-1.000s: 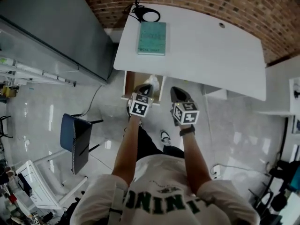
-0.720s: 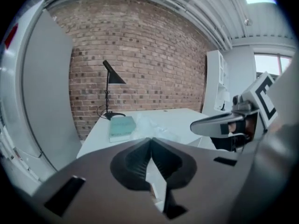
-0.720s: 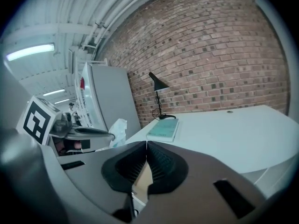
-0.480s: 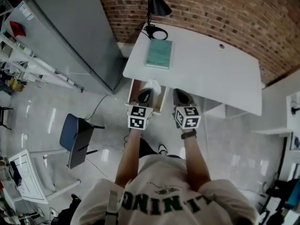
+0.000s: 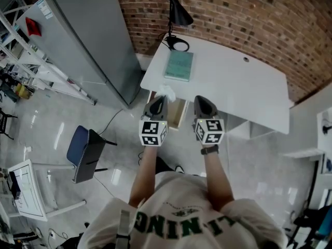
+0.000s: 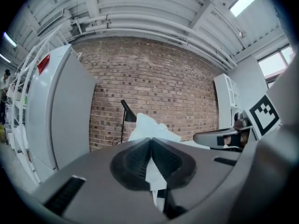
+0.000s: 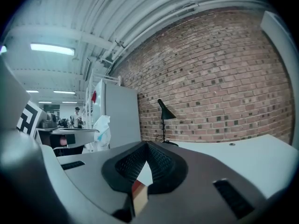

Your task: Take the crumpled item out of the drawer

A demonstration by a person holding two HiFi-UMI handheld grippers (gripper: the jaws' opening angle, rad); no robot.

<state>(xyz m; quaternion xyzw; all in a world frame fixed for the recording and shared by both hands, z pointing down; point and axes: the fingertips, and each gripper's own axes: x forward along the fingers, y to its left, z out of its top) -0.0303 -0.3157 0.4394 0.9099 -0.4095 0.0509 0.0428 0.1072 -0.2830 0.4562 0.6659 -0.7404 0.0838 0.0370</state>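
While the left gripper [image 5: 157,103] pinches the crumpled white item [image 5: 167,93] by the desk [image 5: 233,82] edge, the right gripper [image 5: 203,103] is pressed together, empty.

Jaws of the left gripper [image 6: 151,143] pinch the white crumpled item [image 6: 150,126] before a brick wall [image 6: 159,85].
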